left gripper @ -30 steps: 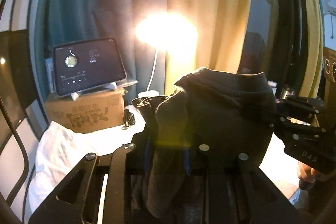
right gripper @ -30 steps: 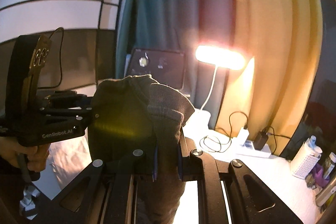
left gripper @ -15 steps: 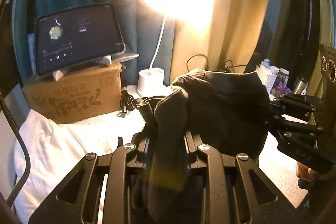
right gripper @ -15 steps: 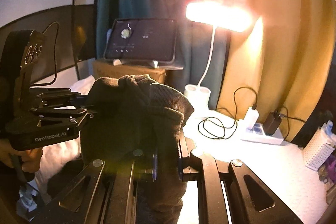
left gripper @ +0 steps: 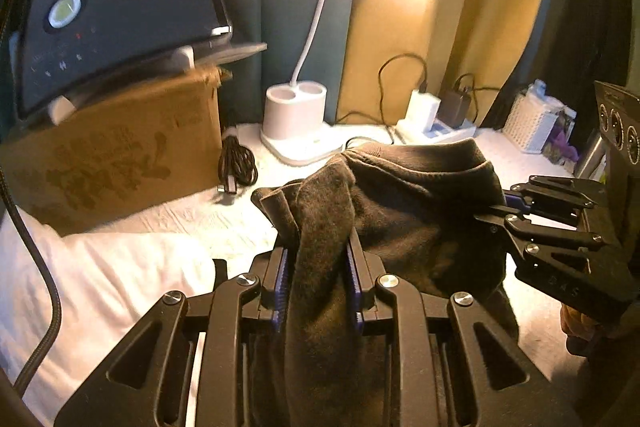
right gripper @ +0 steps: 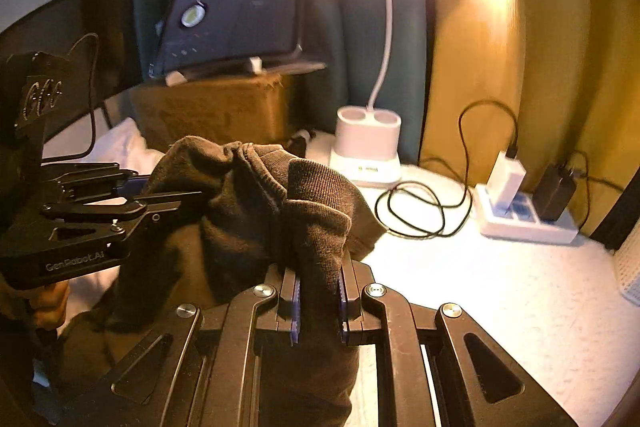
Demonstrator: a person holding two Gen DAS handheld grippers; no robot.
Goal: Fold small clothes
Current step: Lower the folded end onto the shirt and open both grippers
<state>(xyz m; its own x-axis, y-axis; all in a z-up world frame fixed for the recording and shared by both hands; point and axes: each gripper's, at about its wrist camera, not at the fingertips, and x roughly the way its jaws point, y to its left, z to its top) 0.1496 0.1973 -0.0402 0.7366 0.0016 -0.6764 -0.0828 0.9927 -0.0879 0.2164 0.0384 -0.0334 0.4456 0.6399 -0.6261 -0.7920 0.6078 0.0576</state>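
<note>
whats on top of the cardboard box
A dark tablet leans on a white stand on the cardboard box, its screen lit. The tablet hides the box's top behind it, so anything there cannot be seen.

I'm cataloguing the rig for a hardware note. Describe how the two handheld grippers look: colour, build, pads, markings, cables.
Both are matte black linkage frames with silver rivets and triangular cut-outs. The left gripper has blue ribbed pads; its side reads "GenRobot.AI". The right gripper has the same blue pads; its side bears faint lettering I cannot read. Each carries an upright black plate with round lenses. A black braided cable trails the left one.
</note>
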